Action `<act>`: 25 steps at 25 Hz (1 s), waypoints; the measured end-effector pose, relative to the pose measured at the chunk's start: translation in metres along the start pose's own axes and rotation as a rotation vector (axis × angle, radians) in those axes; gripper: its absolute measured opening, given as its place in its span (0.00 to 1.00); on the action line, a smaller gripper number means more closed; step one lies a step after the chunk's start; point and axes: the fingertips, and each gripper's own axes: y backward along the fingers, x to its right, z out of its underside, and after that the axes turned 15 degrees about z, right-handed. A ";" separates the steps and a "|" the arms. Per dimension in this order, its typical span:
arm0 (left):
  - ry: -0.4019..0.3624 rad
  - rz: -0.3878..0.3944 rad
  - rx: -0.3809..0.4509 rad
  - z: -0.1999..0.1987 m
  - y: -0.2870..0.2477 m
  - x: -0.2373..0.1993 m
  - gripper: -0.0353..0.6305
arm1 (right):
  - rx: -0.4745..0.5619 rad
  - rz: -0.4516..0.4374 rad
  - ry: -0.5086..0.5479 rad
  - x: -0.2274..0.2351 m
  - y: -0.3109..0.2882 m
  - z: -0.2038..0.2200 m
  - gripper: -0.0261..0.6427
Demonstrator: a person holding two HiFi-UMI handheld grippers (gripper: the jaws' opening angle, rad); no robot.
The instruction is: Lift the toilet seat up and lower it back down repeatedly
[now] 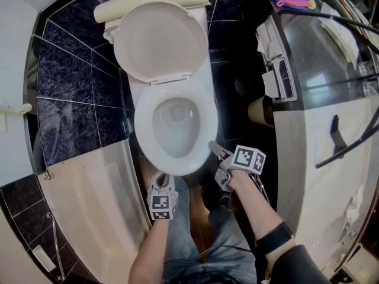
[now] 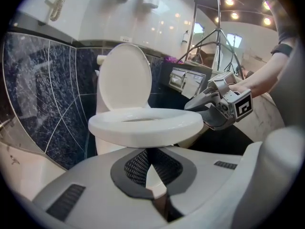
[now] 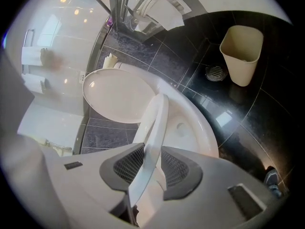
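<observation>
Both forearms are stretched forward and down toward the toilet. The right gripper [image 1: 214, 149] is rolled on its side at the front right of the toilet seat [image 1: 142, 132]. Its jaws are closed on the seat's rim, which is raised slightly off the bowl [image 2: 107, 144]. The lid [image 1: 160, 40] is stood upright. The left gripper [image 1: 161, 181] is held just below the seat's front edge, jaws drawn together on nothing. Black-and-white square patterns are carried on the marker cubes [image 1: 249, 158].

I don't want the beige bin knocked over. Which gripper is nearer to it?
Right. The right gripper is at the toilet seat's side facing the bin, apart from it; the left gripper is at the seat's front, farther off.
</observation>
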 end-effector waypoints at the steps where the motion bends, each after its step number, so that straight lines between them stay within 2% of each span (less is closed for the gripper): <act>1: -0.003 -0.001 0.003 -0.008 0.002 -0.001 0.04 | 0.000 0.000 -0.004 -0.005 0.004 -0.002 0.26; 9: -0.023 -0.035 0.046 -0.079 0.019 -0.017 0.04 | 0.048 -0.053 0.006 -0.059 0.061 -0.026 0.18; 12: -0.039 -0.030 0.064 -0.114 0.022 -0.023 0.04 | 0.094 -0.060 0.063 -0.086 0.084 -0.039 0.14; 16: -0.041 -0.018 0.085 -0.163 0.020 -0.036 0.04 | 0.188 -0.028 0.229 -0.123 0.112 -0.062 0.08; 19: -0.045 -0.005 0.096 -0.197 0.015 -0.046 0.04 | 0.250 -0.002 0.339 -0.151 0.128 -0.079 0.06; 21: -0.073 0.000 0.096 -0.218 0.012 -0.053 0.04 | 0.292 0.027 0.429 -0.167 0.135 -0.088 0.06; 25: -0.114 0.013 0.109 -0.257 0.006 -0.068 0.04 | 0.390 0.137 0.718 -0.194 0.138 -0.100 0.06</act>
